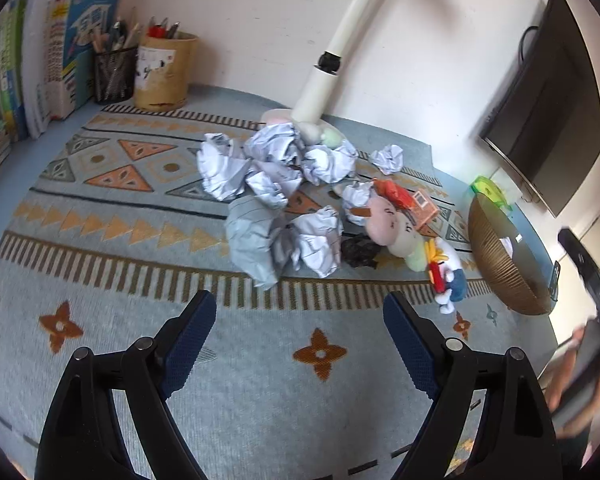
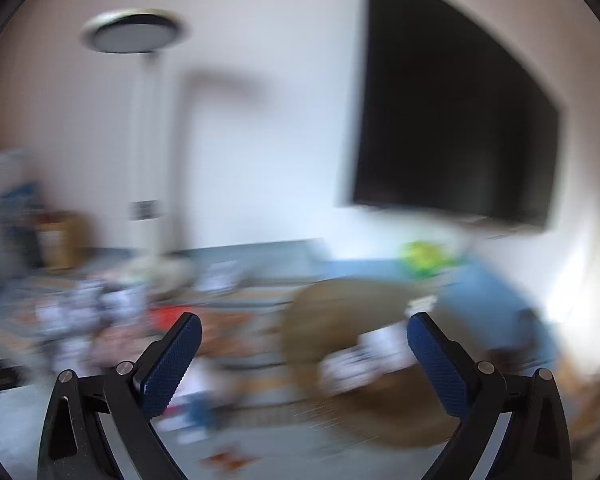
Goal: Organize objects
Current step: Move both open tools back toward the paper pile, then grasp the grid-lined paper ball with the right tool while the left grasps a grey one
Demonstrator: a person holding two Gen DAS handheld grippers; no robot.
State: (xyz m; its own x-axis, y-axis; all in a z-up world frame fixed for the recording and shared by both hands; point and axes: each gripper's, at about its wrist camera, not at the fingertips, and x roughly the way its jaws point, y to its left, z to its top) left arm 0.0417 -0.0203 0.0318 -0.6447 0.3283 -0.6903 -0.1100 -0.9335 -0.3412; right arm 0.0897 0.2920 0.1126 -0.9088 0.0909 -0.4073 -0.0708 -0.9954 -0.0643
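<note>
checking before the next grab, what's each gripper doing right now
left gripper: open, holding nothing, above the rug.
right gripper: open, holding nothing; view is blurred.

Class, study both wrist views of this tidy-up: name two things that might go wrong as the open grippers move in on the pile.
1. The crumpled paper balls lie heaped against the soft toys; the open left gripper may well scatter several or catch a toy.
2. The lamp pole rises from the pile's far side; reaching deep might knock it.

both tongs, left [image 1: 299, 320] and right [image 2: 304, 344], wide apart, nothing between the blue pads
</note>
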